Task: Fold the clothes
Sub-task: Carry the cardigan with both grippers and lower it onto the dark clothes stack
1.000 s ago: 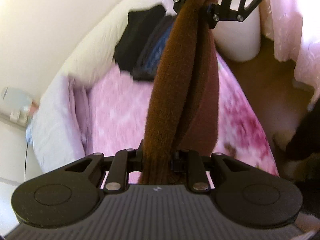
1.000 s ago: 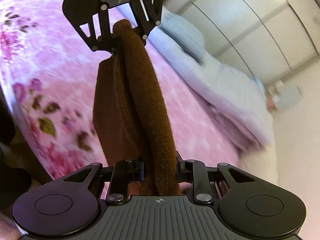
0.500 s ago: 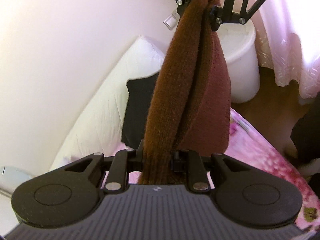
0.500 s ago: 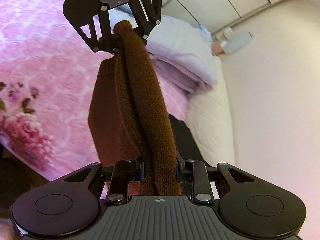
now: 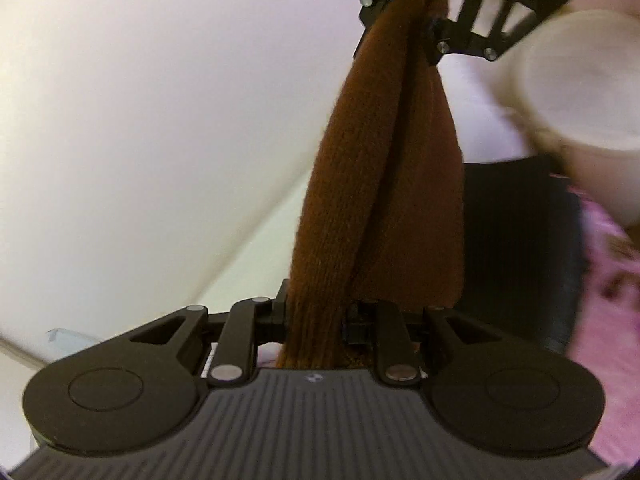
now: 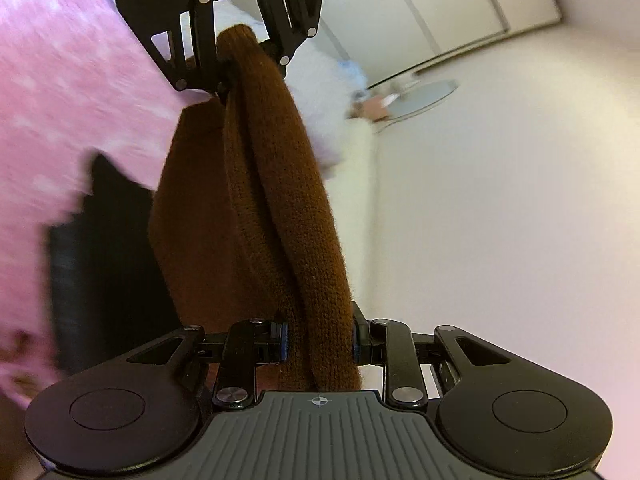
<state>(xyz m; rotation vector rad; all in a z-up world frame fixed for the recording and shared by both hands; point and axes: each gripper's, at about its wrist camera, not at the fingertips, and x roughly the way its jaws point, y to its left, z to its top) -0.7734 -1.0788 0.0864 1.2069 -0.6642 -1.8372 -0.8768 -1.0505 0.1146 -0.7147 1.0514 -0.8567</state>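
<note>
A folded brown knit garment (image 5: 384, 184) hangs stretched between my two grippers, above a dark folded garment (image 5: 516, 248) on the pink floral bed. My left gripper (image 5: 316, 316) is shut on one end of the brown knit; the right gripper (image 5: 424, 28) shows at the top of that view, shut on the other end. In the right wrist view my right gripper (image 6: 318, 340) clamps the brown knit (image 6: 276, 200), and the left gripper (image 6: 236, 64) holds its far end. The dark garment (image 6: 104, 256) lies below it.
A pink floral bedspread (image 6: 60, 92) lies left in the right wrist view, with pale bedding (image 6: 324, 112) beyond. A white round bin (image 5: 580, 112) is at the right of the left wrist view. A plain wall (image 5: 160, 120) fills the left side. Wardrobe doors (image 6: 440, 4) stand behind.
Both grippers have swung with the brown knit from over the pink bedspread toward the wall and the dark garment. The grip on both ends is unchanged.
</note>
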